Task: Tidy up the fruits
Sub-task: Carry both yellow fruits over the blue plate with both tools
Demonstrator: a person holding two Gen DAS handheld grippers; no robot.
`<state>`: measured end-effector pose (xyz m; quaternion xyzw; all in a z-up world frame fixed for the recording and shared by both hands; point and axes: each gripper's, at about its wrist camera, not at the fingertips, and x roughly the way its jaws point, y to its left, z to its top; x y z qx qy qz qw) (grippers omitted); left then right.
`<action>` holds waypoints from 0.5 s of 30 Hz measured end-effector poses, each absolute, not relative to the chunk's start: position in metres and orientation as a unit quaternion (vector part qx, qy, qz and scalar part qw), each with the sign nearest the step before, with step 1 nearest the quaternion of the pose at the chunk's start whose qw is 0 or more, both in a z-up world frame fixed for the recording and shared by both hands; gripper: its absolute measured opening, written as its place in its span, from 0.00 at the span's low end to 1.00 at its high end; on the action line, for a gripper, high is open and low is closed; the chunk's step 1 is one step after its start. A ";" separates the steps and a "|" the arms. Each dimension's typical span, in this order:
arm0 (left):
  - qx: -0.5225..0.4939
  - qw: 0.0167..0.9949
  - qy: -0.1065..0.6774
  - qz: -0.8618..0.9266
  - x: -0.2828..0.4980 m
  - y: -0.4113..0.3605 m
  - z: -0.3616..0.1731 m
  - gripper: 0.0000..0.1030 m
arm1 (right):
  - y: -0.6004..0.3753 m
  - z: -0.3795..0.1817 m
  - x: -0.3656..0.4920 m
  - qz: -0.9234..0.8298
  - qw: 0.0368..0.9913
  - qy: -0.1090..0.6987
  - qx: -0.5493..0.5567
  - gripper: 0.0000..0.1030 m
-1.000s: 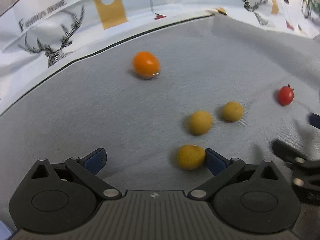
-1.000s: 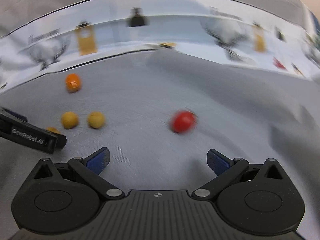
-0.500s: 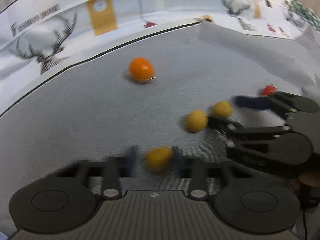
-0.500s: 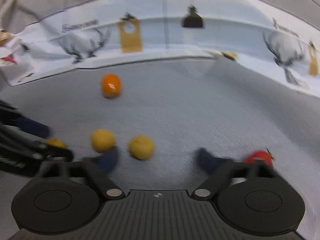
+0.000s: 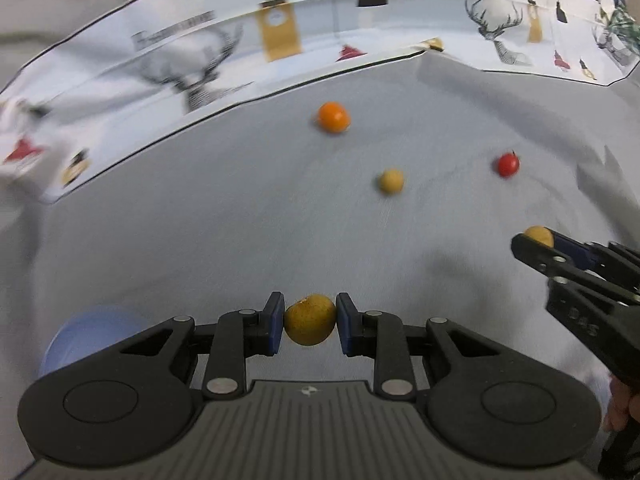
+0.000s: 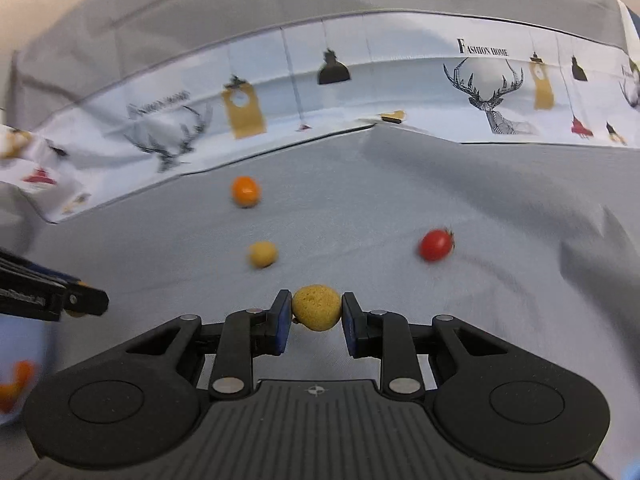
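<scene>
My left gripper (image 5: 310,320) is shut on a yellow-brown round fruit (image 5: 310,319) and holds it above the grey cloth. My right gripper (image 6: 316,312) is shut on another yellow round fruit (image 6: 317,307); it also shows in the left wrist view (image 5: 538,236) at the right. On the cloth lie an orange fruit (image 5: 334,117) (image 6: 245,191), a third yellow fruit (image 5: 391,181) (image 6: 263,254) and a red cherry tomato (image 5: 508,165) (image 6: 436,245).
A pale blue bowl (image 5: 86,334) sits at the lower left under my left gripper; in the right wrist view its edge (image 6: 16,380) shows orange pieces inside. A white printed cloth (image 5: 240,52) borders the far side of the grey cloth.
Both grippers have closed on a yellow fruit each and lifted them off the cloth. The right gripper has drawn back from the middle. The blue bowl has come into view.
</scene>
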<state>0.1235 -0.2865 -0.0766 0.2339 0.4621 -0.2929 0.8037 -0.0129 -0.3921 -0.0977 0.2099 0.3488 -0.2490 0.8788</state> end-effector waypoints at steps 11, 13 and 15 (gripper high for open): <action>0.201 0.839 0.445 -0.238 0.039 -0.147 -0.006 0.29 | -0.261 -0.006 -0.069 -0.132 0.903 0.337 0.234 0.27; 0.197 0.844 0.446 -0.223 0.026 -0.122 0.001 0.29 | -0.234 0.005 -0.071 -0.106 0.909 0.338 0.222 0.27; 0.190 0.849 0.446 -0.210 0.018 -0.099 0.005 0.29 | -0.207 0.014 -0.073 -0.081 0.915 0.338 0.203 0.27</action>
